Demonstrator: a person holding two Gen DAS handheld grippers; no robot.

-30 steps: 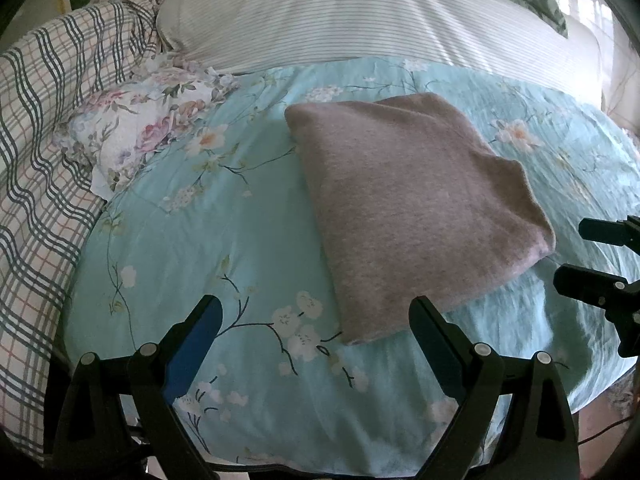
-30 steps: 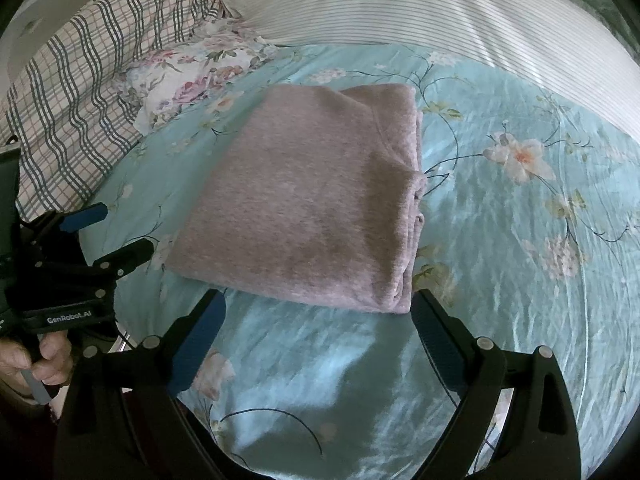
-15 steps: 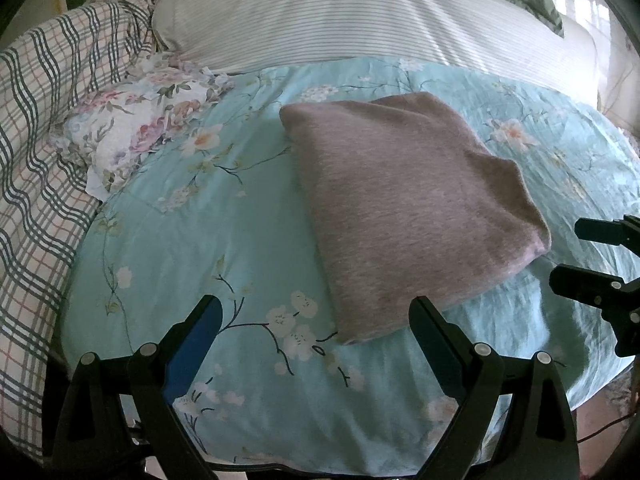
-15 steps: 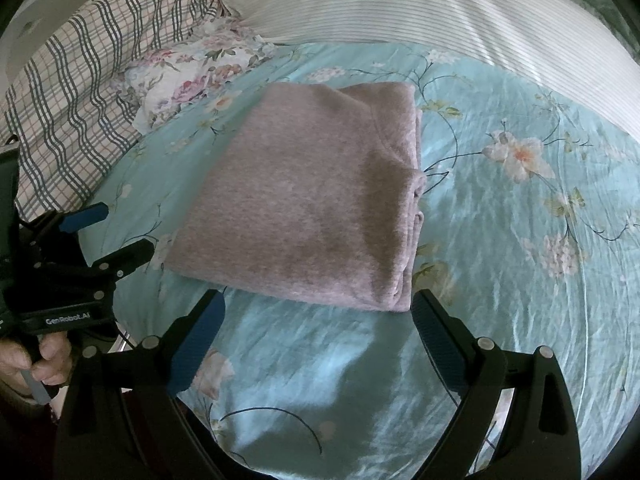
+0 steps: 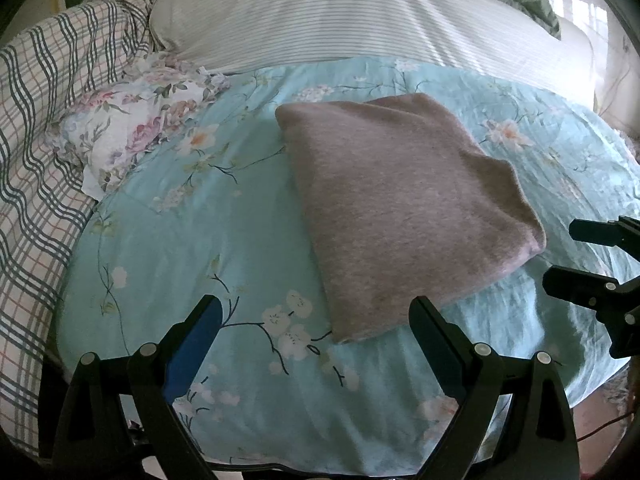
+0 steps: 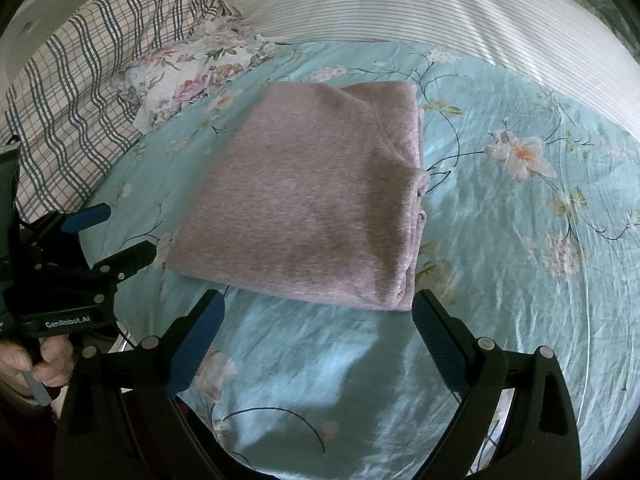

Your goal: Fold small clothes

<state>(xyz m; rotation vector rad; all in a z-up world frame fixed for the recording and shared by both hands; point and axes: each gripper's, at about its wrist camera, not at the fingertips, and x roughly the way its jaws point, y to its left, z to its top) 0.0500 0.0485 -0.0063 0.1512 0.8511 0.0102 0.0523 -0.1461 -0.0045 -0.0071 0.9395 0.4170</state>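
I see a bed covered by a turquoise floral sheet (image 5: 168, 240). A folded mauve-grey garment (image 5: 400, 208) lies flat on it. Left of the garment sits a crumpled floral cloth (image 5: 132, 128), a plaid quilt (image 5: 44, 120) lies left of that, and a striped pillow (image 5: 340, 16) lies beyond the garment.

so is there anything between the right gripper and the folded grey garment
Nothing: in the right wrist view, only bare floral bedsheet lies between the open right gripper and the near edge of the folded grey garment.
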